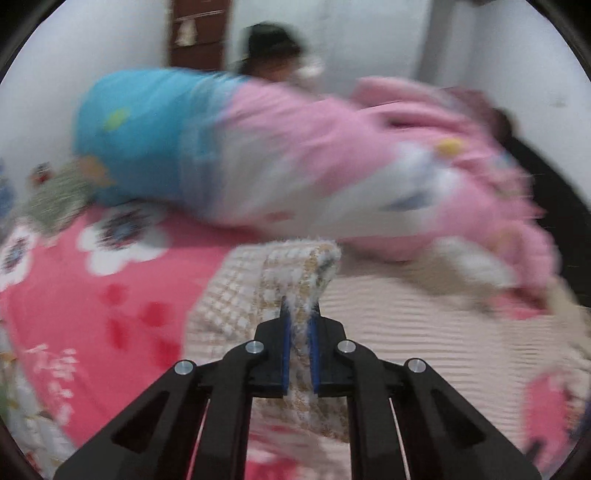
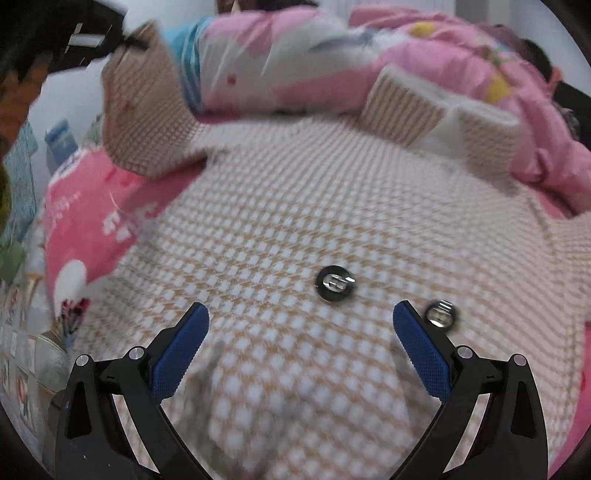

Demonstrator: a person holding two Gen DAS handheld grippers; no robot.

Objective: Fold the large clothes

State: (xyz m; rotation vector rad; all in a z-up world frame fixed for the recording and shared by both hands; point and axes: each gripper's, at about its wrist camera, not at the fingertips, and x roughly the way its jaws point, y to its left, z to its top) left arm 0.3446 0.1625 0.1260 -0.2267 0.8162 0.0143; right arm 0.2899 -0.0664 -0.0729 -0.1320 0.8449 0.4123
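A beige-and-white checked coat [image 2: 295, 221] lies spread over a pink flowered bedsheet [image 2: 85, 221]. Two round dark buttons [image 2: 335, 283] sit on its front. My left gripper [image 1: 298, 314] is shut on a fold of the coat's fabric [image 1: 295, 273], and the cloth is lifted between its blue pads [image 1: 285, 339]. In the right wrist view that raised corner [image 2: 140, 122] stands up at the upper left. My right gripper [image 2: 301, 314] hovers open over the coat, with nothing between its fingers [image 2: 181, 347]; the second button [image 2: 439, 315] lies just outside its right finger.
A bunched pink, white and blue quilt [image 1: 295, 147] lies along the far side of the bed. A person's dark head [image 1: 271, 48] shows behind the quilt. A white wall [image 1: 369, 37] and a brown door [image 1: 197, 33] stand behind. Dark bedding [image 1: 535, 173] sits at the far right.
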